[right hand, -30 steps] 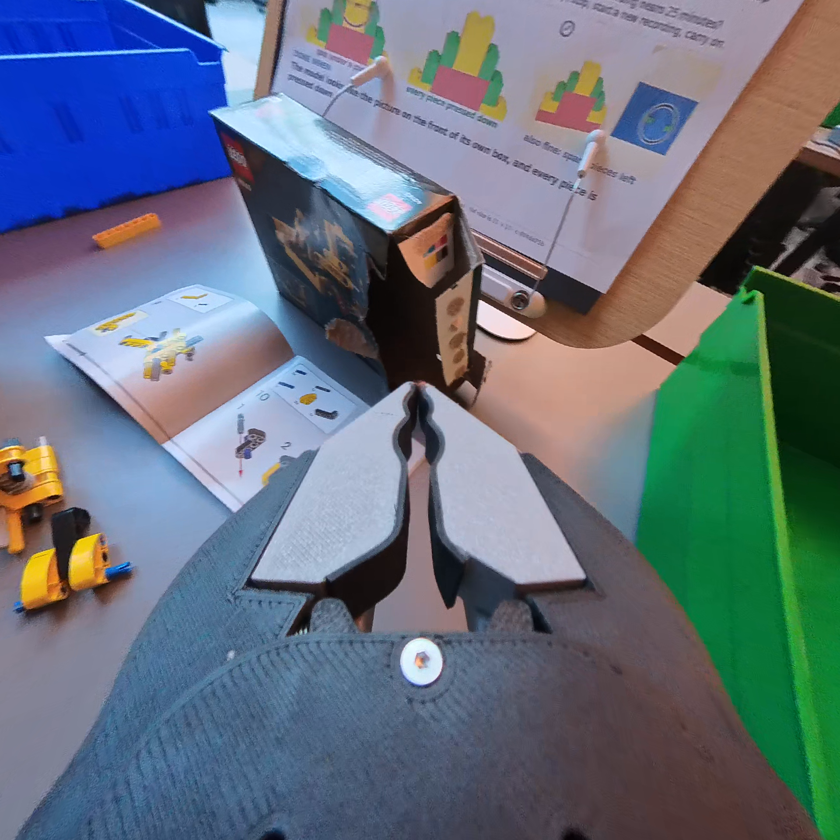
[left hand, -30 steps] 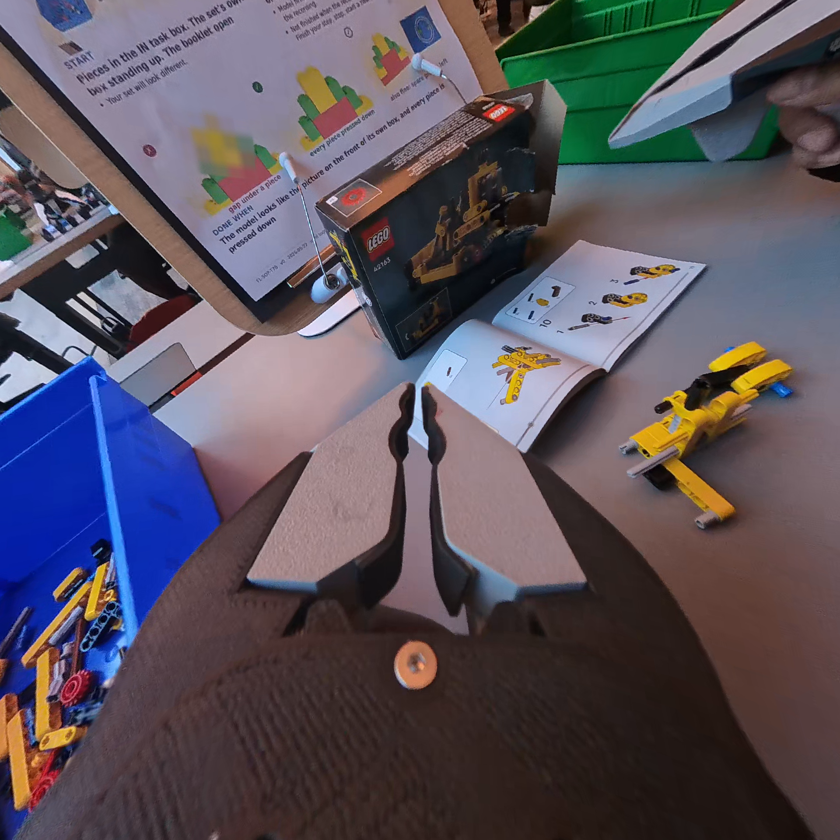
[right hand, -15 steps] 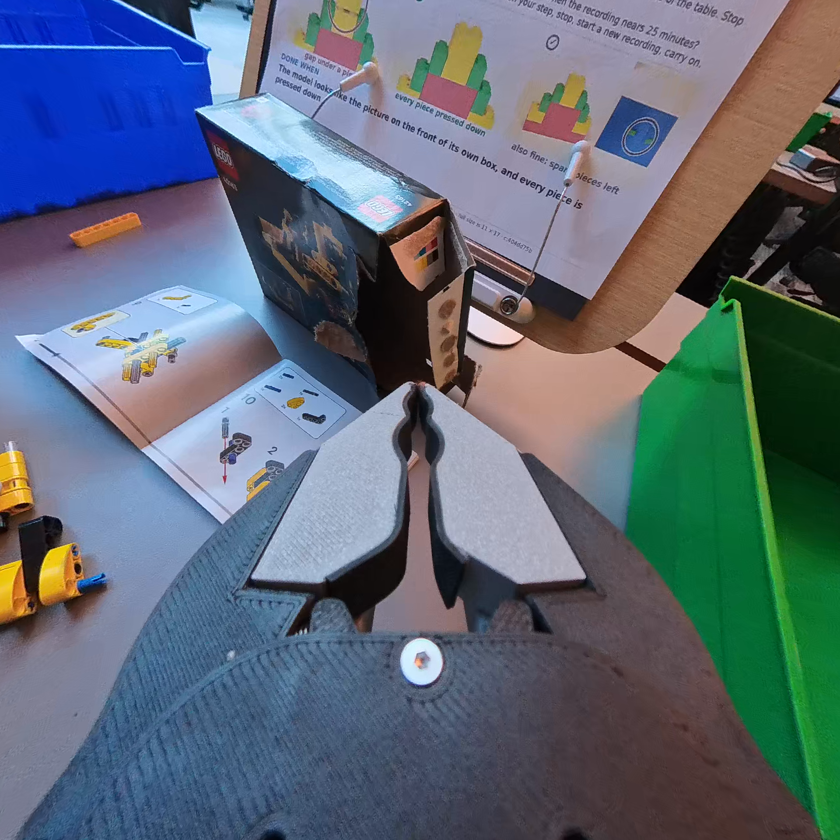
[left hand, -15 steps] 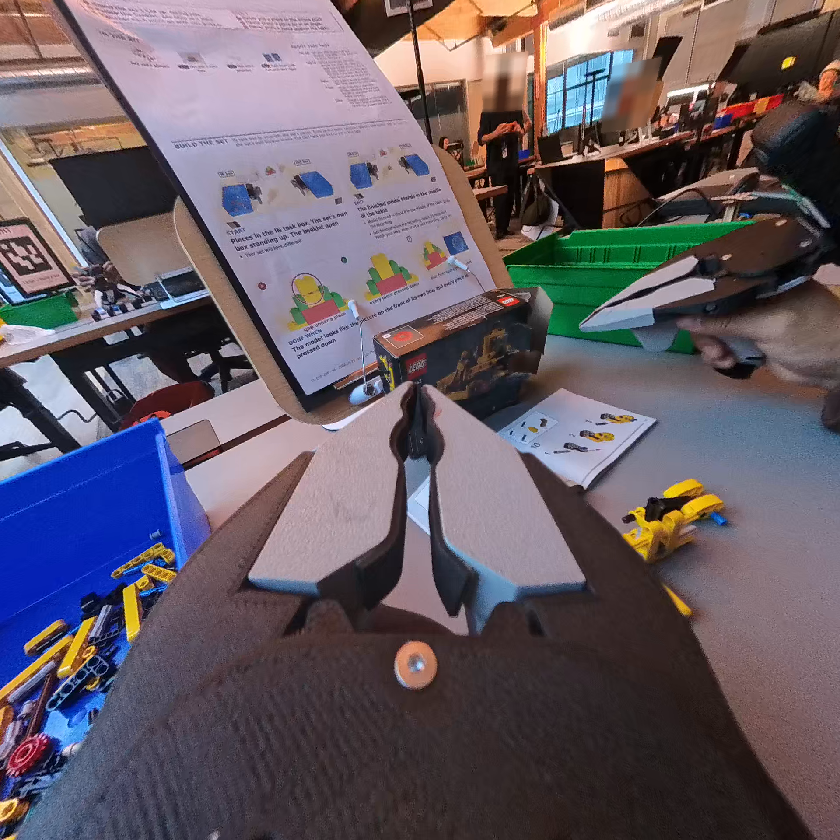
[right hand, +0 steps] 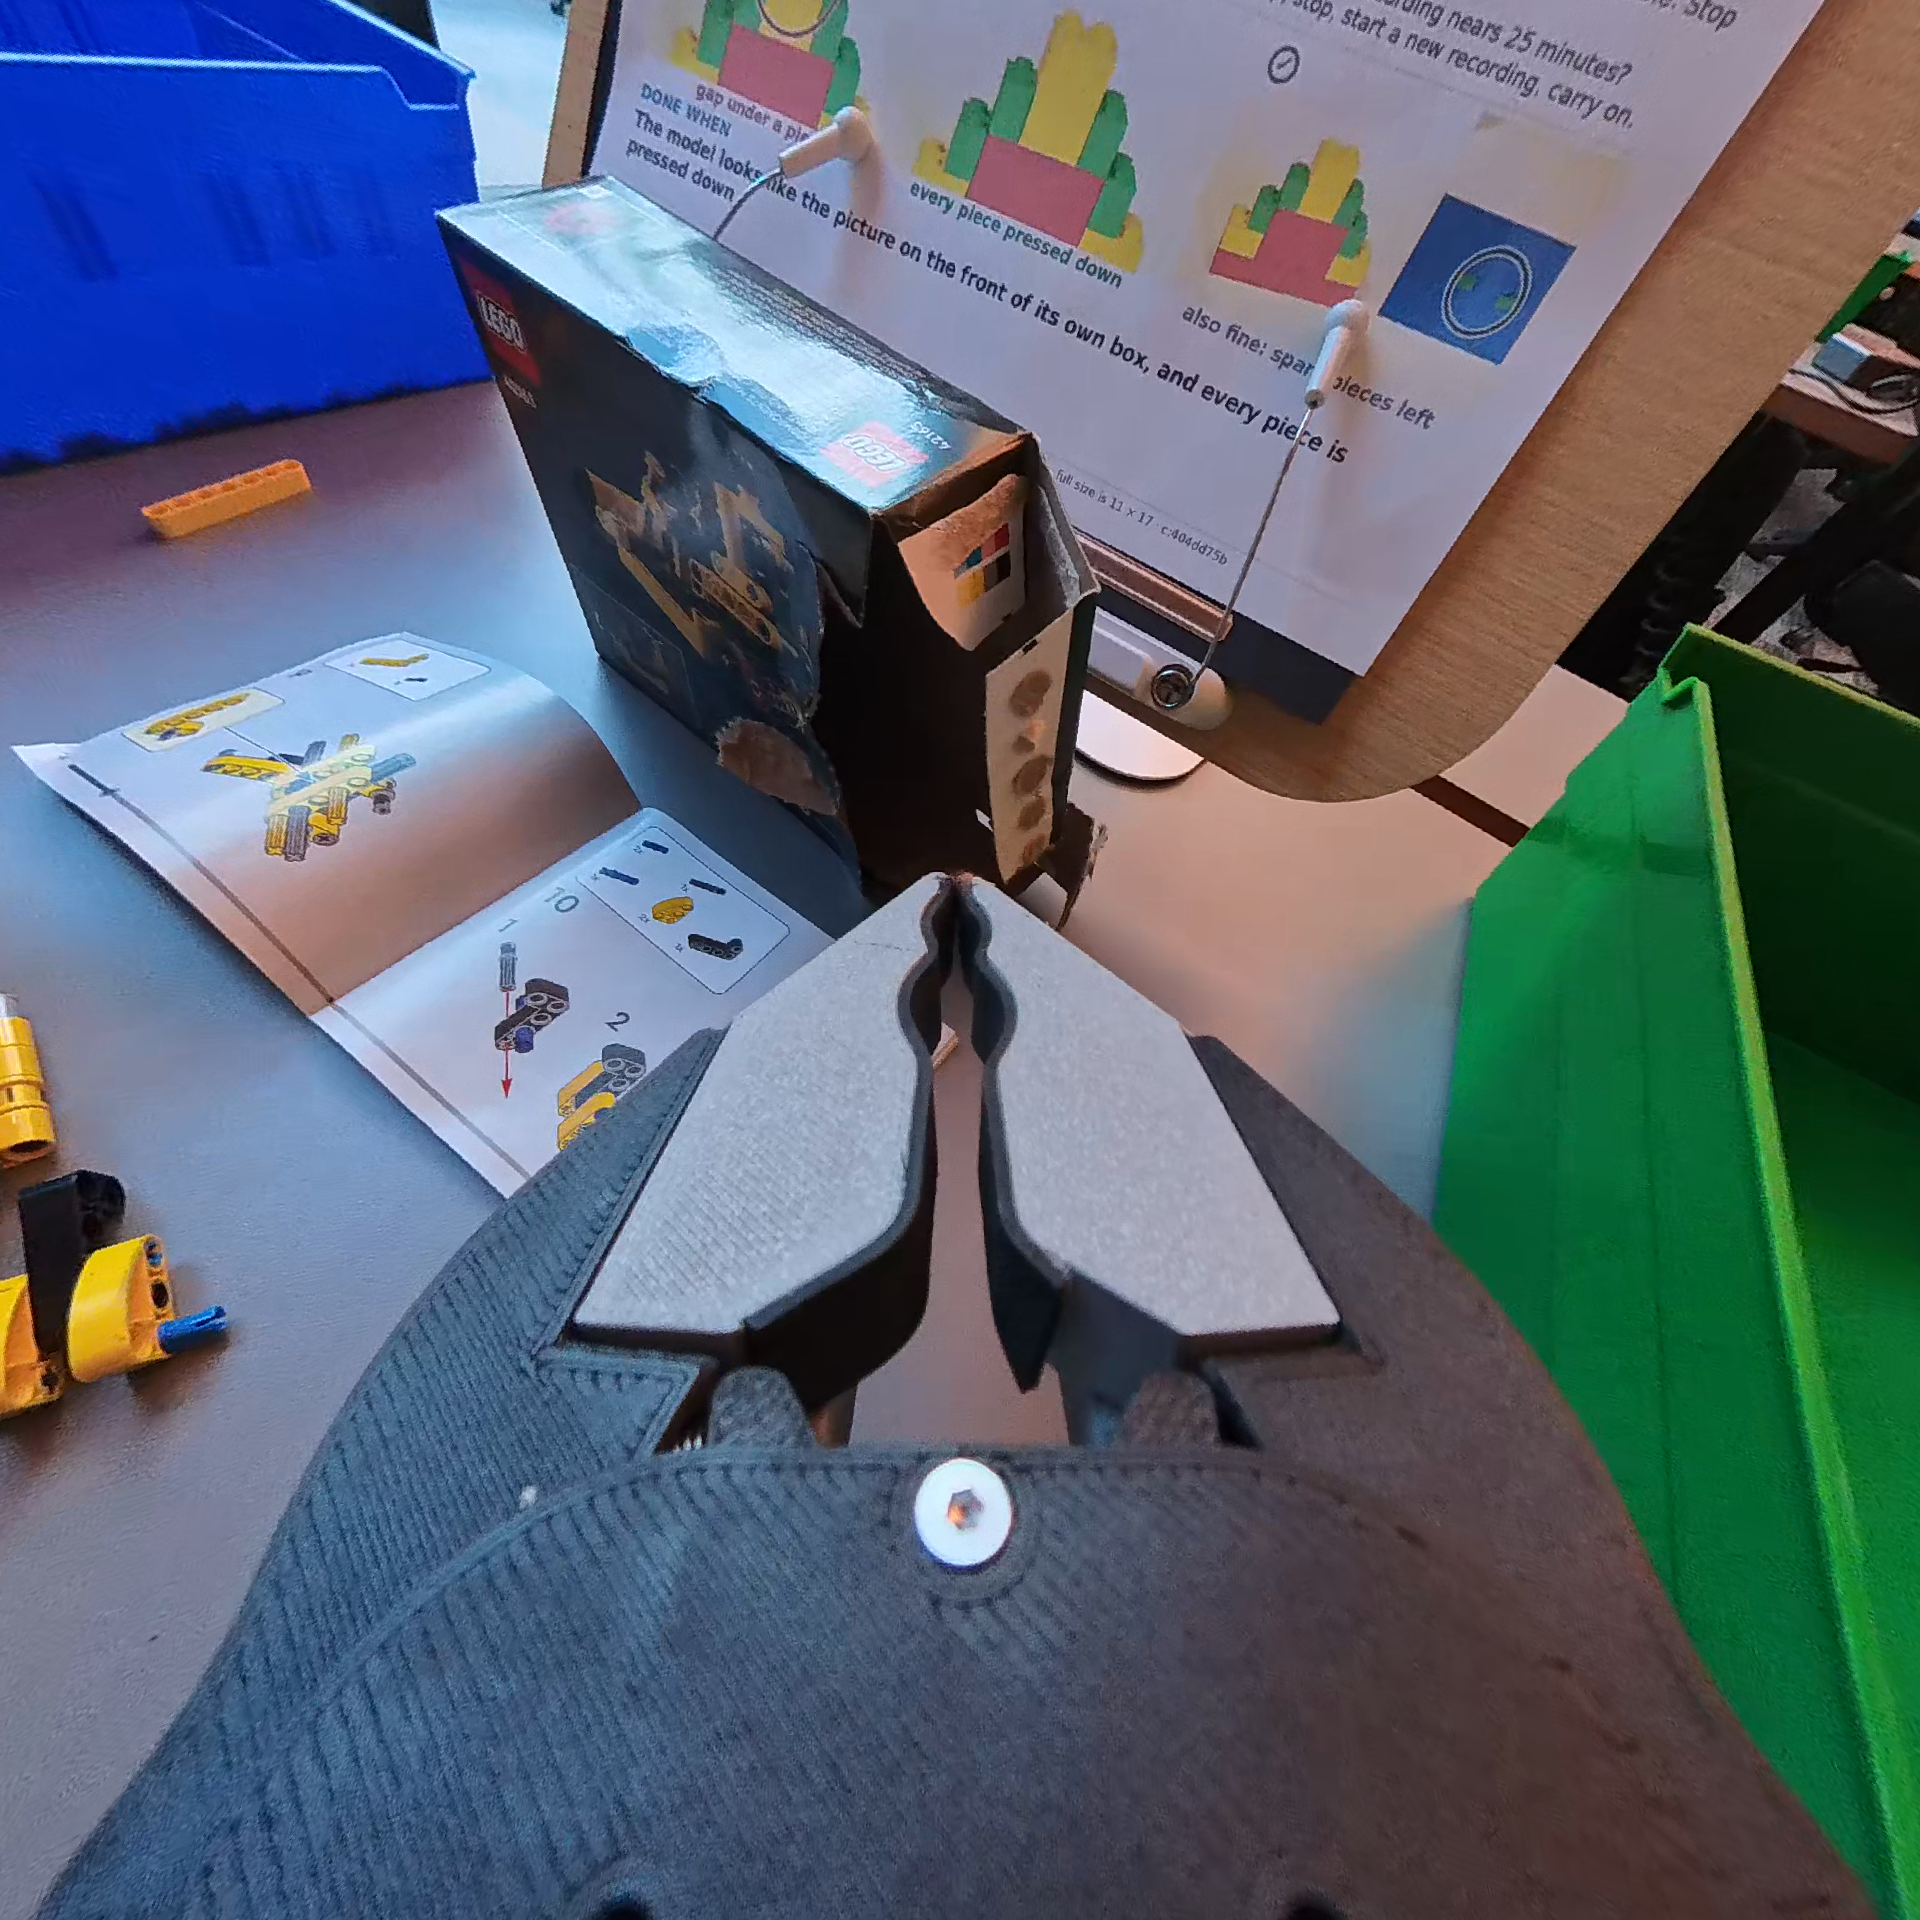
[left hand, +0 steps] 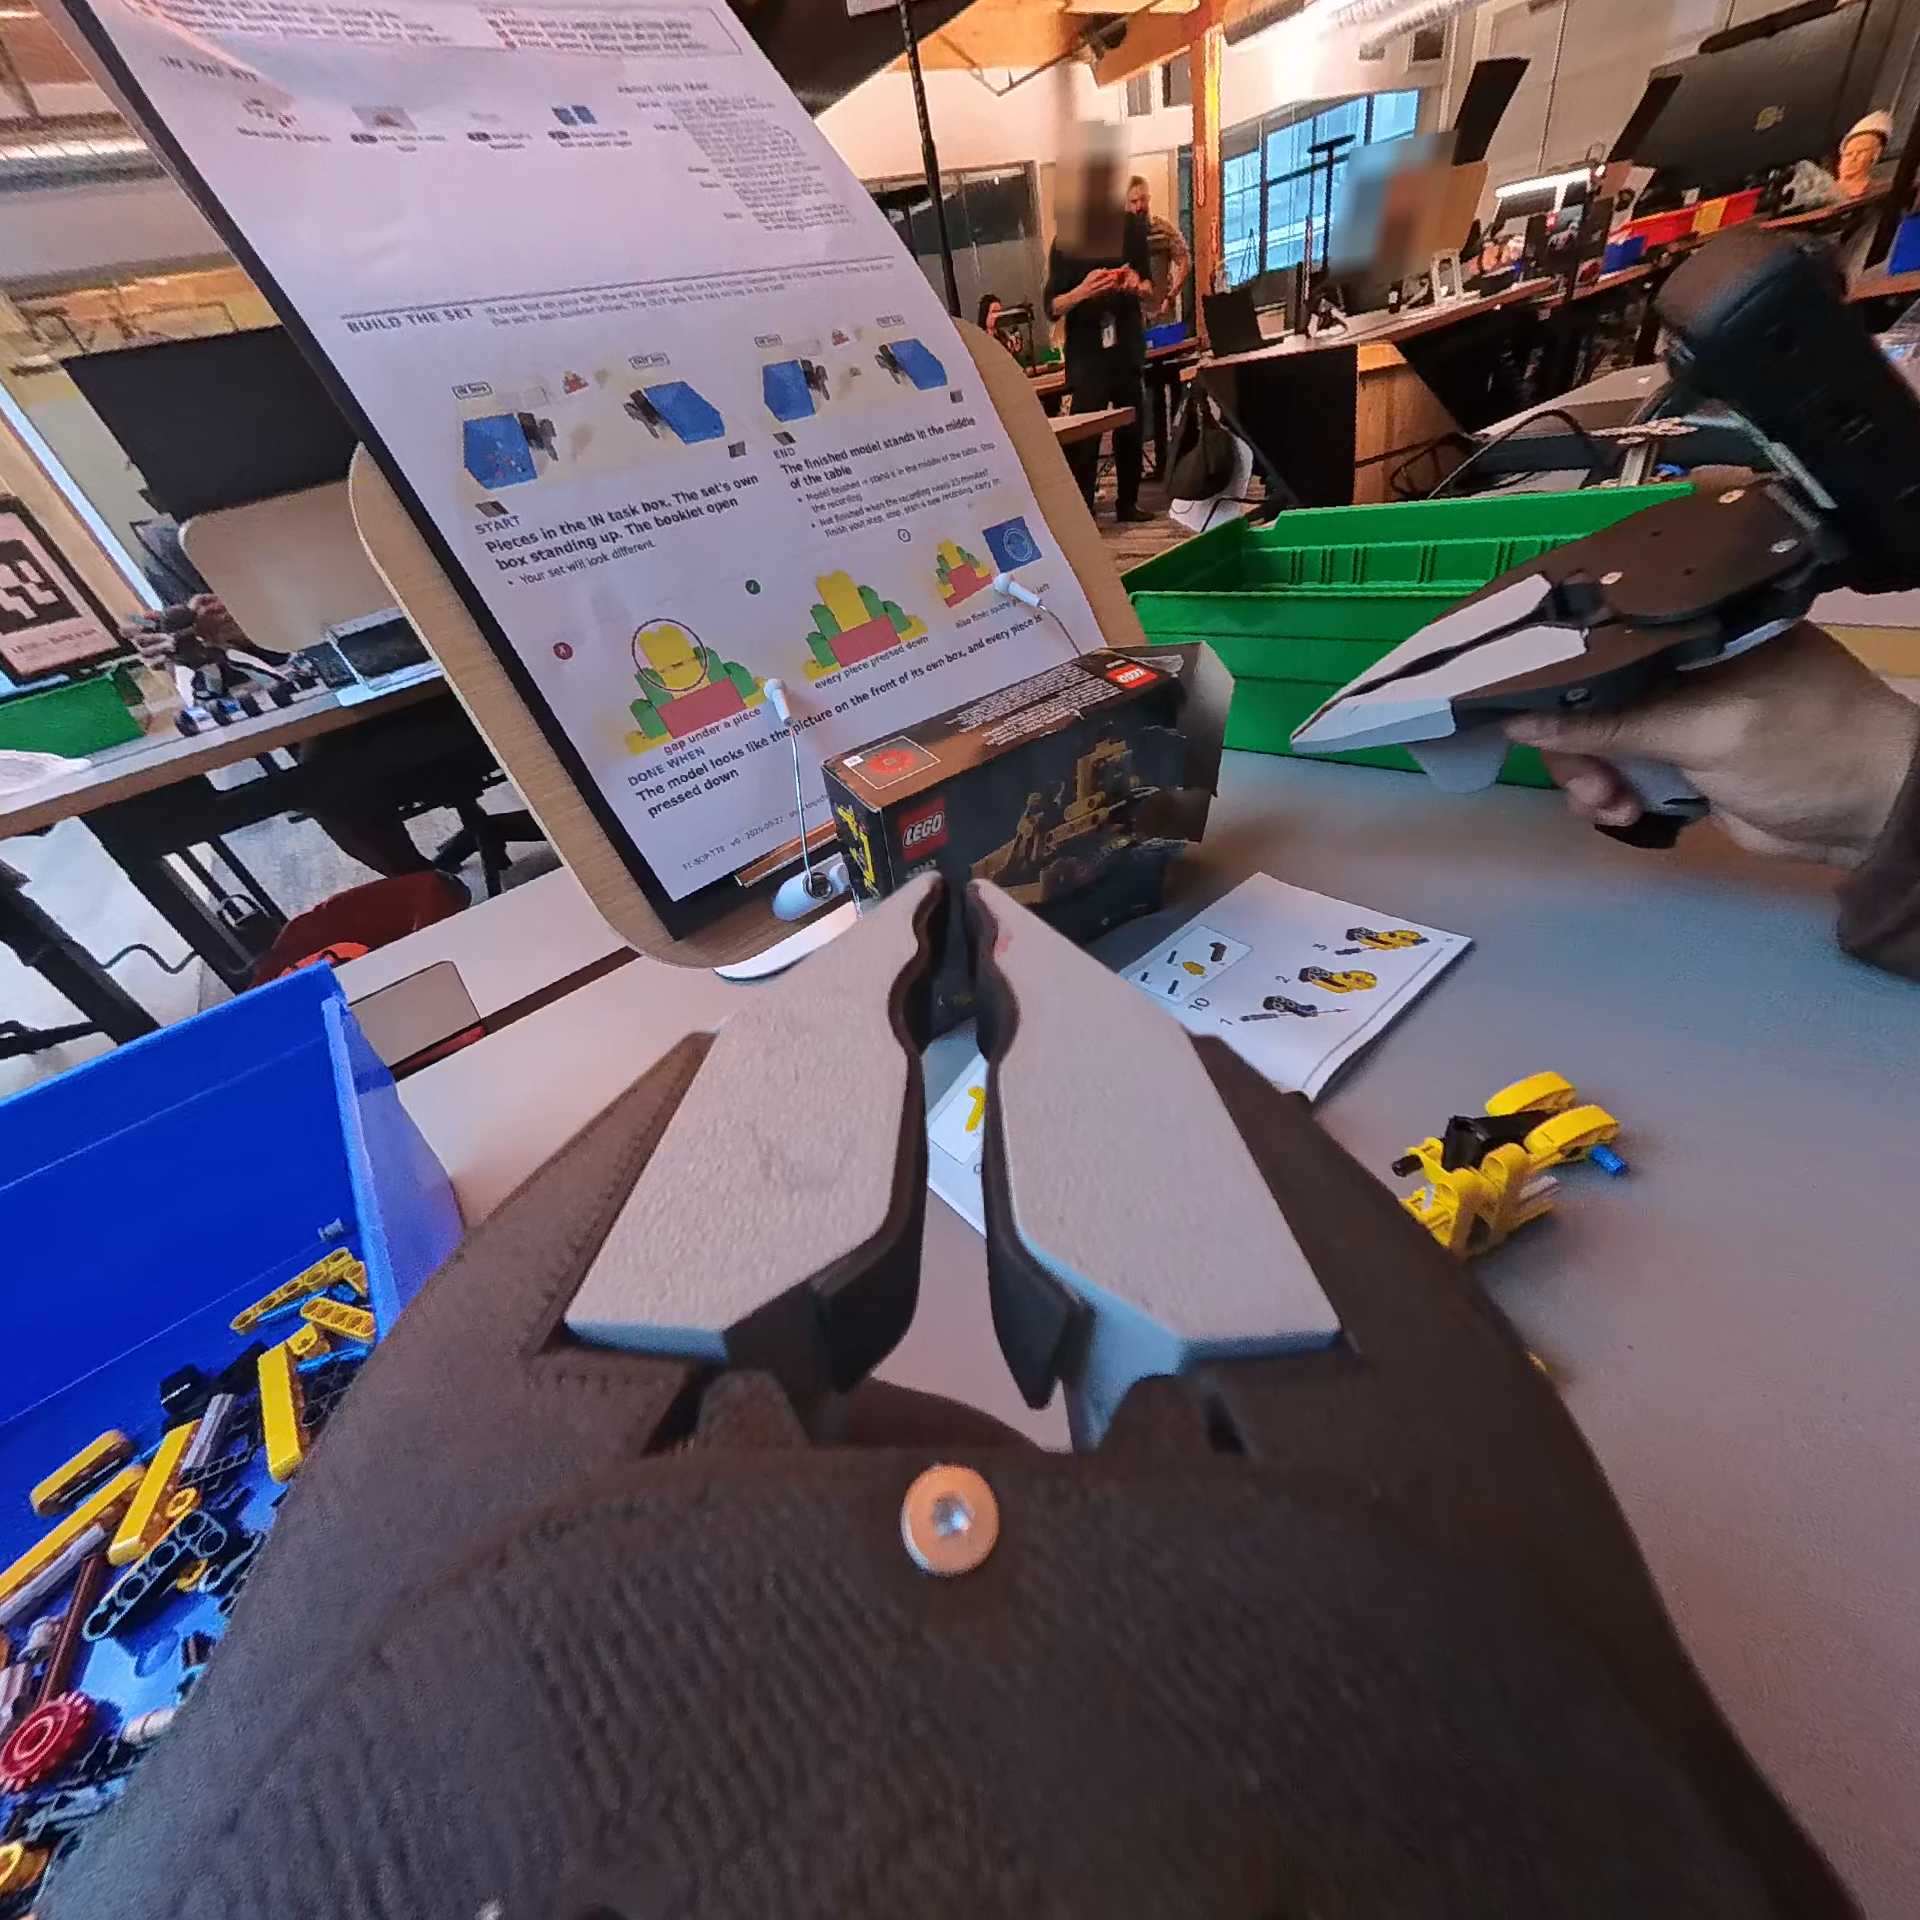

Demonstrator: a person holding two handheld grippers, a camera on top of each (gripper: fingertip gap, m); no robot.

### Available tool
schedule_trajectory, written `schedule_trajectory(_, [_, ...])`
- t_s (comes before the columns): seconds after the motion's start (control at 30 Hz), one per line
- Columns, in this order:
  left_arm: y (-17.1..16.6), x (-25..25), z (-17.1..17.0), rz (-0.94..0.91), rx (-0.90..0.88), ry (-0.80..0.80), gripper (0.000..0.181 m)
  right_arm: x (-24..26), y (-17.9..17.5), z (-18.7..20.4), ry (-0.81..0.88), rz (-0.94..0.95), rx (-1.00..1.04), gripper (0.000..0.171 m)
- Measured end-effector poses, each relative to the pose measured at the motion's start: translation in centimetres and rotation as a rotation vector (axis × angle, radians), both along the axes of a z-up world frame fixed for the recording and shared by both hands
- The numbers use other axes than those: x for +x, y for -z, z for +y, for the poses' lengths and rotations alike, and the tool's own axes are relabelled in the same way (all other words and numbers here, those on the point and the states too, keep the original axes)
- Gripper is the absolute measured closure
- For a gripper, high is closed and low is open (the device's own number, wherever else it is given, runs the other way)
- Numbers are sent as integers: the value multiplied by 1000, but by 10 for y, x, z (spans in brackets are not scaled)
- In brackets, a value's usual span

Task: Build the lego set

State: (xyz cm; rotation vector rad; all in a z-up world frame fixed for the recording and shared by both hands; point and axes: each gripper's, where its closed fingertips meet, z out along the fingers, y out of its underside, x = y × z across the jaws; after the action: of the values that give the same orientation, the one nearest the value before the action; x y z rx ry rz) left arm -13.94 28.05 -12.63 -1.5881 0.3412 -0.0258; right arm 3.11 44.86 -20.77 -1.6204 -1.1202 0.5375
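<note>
A partly built yellow and black lego model lies on the grey table right of my left gripper; its end shows at the left edge of the right wrist view. The open instruction booklet lies in front of the black set box. A blue bin at the left holds several loose yellow, black and red pieces. My left gripper is shut and empty, held above the table. My right gripper is shut and empty, raised near the green bin, and shows in the left wrist view.
A tilted instruction board stands behind the box. A green bin sits at the right. A loose orange beam lies near the blue bin. People stand at desks in the background. The tips of one gripper are about 25 cm away from the tips of the other.
My left gripper has tilted upward and pulled back, so the room behind the board has come into view. My right gripper has shifted slightly right and forward. Both stay shut.
</note>
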Motion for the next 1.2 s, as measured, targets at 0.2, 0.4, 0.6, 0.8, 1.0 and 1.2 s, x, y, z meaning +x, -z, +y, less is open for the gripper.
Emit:
schedule_trajectory(0.2, [2, 1, 1, 14, -5, -2, 181, -1, -1, -1, -4, -1, 3, 171])
schedule_trajectory(0.4, [3, 1, 1, 2, -12, 1, 181, -2, 0, -3, -4, -21, 17, 171])
schedule_trajectory(0.6, [1, 0, 0, -3, -9, -1, 181, -4, 2, -5, -8, -35, 23, 171])
schedule_trajectory(0.8, [3, 0, 1, 8, -14, -4, 181, -4, 2, -6, -9, -36, 27, 171])
schedule_trajectory(1.0, [7, 1, 2, 22, -21, -6, 181, -6, 3, -8, -15, -48, 29, 171])
schedule_trajectory(1.2, [6, 1, 1, 19, -18, -8, 181, -7, 3, -8, -15, -51, 33, 171])
